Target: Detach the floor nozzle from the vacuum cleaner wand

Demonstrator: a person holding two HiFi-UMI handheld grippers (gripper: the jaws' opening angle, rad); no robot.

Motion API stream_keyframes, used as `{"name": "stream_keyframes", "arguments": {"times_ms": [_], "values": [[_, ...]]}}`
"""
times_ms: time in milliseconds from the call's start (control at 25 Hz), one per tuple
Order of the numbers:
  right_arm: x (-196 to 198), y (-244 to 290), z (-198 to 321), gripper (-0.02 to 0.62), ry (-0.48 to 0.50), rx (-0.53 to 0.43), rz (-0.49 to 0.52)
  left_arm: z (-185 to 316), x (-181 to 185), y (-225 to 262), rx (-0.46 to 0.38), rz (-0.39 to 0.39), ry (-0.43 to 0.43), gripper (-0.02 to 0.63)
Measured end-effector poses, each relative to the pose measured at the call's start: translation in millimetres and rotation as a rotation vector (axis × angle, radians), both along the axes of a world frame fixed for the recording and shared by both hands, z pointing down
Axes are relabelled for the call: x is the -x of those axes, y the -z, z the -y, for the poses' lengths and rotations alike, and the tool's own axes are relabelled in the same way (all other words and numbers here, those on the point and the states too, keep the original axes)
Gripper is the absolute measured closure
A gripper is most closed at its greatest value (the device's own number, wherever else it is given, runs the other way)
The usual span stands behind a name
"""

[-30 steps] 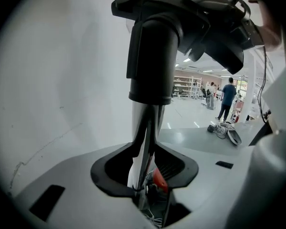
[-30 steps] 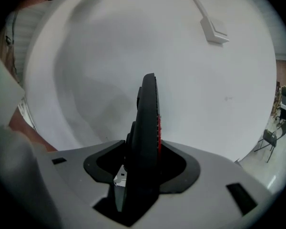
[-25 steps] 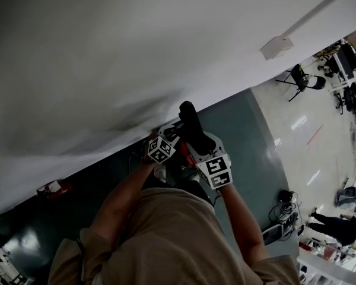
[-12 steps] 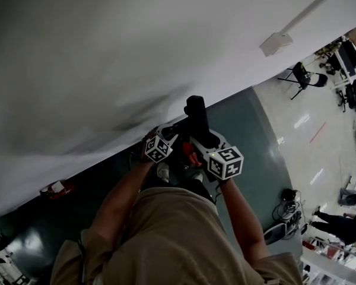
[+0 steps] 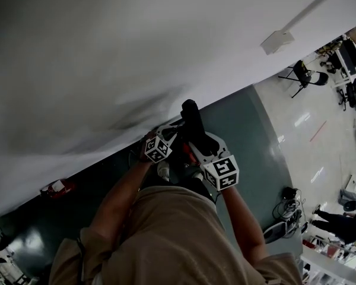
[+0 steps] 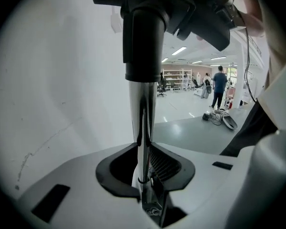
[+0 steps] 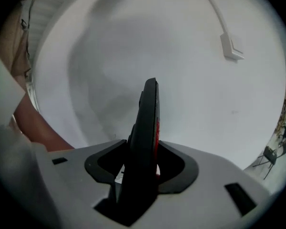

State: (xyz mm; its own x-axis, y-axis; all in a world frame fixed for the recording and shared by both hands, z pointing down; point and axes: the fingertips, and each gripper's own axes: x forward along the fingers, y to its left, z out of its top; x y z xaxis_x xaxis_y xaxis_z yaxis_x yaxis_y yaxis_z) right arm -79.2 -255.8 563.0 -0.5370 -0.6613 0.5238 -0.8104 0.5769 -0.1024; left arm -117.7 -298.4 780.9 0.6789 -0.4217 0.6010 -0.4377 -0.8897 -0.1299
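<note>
Jaws of left gripper (image 6: 142,168) clamp the wand (image 6: 141,113), those of right gripper (image 7: 142,163) closing around a black red-marked part (image 7: 148,118); wand sits in its collar (image 6: 144,42), detaching looks undone.

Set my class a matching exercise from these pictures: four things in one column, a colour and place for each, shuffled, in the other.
1 wand
2 wall box
3 folding chair
4 floor strip by the wall

a black, on the pale floor
b shiny metal, between the left gripper's jaws
c teal
d white, on the wall

Pairs: 1-b, 2-d, 3-a, 4-c
</note>
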Motion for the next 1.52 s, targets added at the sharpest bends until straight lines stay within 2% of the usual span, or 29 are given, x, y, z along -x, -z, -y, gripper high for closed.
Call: {"name": "stream_keyframes", "arguments": {"times_ms": [40, 80, 160, 200, 240, 280, 360, 480, 520, 560, 600, 720, 760, 800, 920, 960, 1000, 1040, 1120, 1160, 1200, 1240, 1320, 1360, 1520], "values": [[-1, -1, -1, 0.391, -0.007, 0.004, 0.019, -1, 3, -2, 0.001, 0.011, 0.003, 0.523], [-5, -3, 1, 0.393, -0.039, 0.034, 0.081, -1, 6, -5, 0.004, 0.020, 0.010, 0.557], [-18, -9, 9, 0.393, -0.146, 0.144, 0.283, 0, 11, -8, 0.016, 0.018, 0.024, 0.556], [-24, -11, 14, 0.394, -0.194, 0.194, 0.377, 0, 12, -8, 0.022, 0.012, 0.025, 0.545], [-28, -13, 17, 0.394, -0.222, 0.222, 0.434, 0, 11, -7, 0.025, 0.007, 0.022, 0.495], [-29, -13, 19, 0.394, -0.228, 0.226, 0.447, -1, 8, -4, 0.027, 0.002, 0.017, 0.456], [-24, -9, 19, 0.394, -0.180, 0.165, 0.343, 2, 2, 2, 0.021, -0.002, 0.014, 0.429], [-4, 2, 12, 0.394, -0.030, 0.015, 0.045, 14, -4, 9, -0.002, 0.012, 0.030, 0.423], [2, 3, 10, 0.394, 0.006, -0.005, -0.005, 17, -6, 9, -0.006, 0.019, 0.032, 0.423], [6, 3, 8, 0.394, 0.019, 0.000, -0.008, 18, -7, 9, -0.006, 0.028, 0.029, 0.422], [6, 0, 8, 0.394, 0.000, 0.038, 0.042, 18, -9, 7, -0.005, 0.037, 0.022, 0.422], [-10, -9, 18, 0.396, -0.198, 0.272, 0.383, 16, -12, 1, 0.000, 0.055, 0.009, 0.422], [-16, -10, 21, 0.396, -0.238, 0.304, 0.448, 16, -11, 0, 0.001, 0.053, 0.014, 0.423], [-19, -9, 22, 0.396, -0.239, 0.281, 0.444, 16, -11, 0, 0.003, 0.049, 0.022, 0.423], [-14, -1, 13, 0.396, -0.108, 0.069, 0.202, 20, -12, 1, 0.000, 0.044, 0.032, 0.425], [-13, -1, 11, 0.396, -0.092, 0.053, 0.182, 21, -14, 1, -0.004, 0.047, 0.026, 0.427], [-14, -3, 11, 0.396, -0.113, 0.084, 0.230, 20, -15, 1, -0.006, 0.054, 0.017, 0.433], [-19, -5, 13, 0.396, -0.165, 0.147, 0.327, 19, -15, -1, -0.007, 0.060, 0.011, 0.441], [-34, -3, 19, 0.396, -0.291, 0.273, 0.578, 19, -10, -3, 0.001, 0.060, 0.033, 0.448], [-41, 6, 22, 0.394, -0.328, 0.295, 0.678, 23, -4, -5, 0.009, 0.056, 0.064, 0.451], [-45, 19, 25, 0.394, -0.334, 0.270, 0.707, 30, 4, -6, 0.017, 0.054, 0.099, 0.454], [-48, 33, 26, 0.394, -0.311, 0.209, 0.654, 37, 13, -7, 0.024, 0.053, 0.132, 0.456], [-47, 58, 26, 0.394, -0.231, 0.073, 0.463, 51, 30, -8, 0.036, 0.064, 0.184, 0.454], [-46, 67, 26, 0.394, -0.198, 0.033, 0.399, 56, 37, -10, 0.041, 0.073, 0.206, 0.454], [-47, 74, 25, 0.394, -0.147, -0.001, 0.312, 62, 49, -13, 0.069, 0.076, 0.269, 0.454]]}}
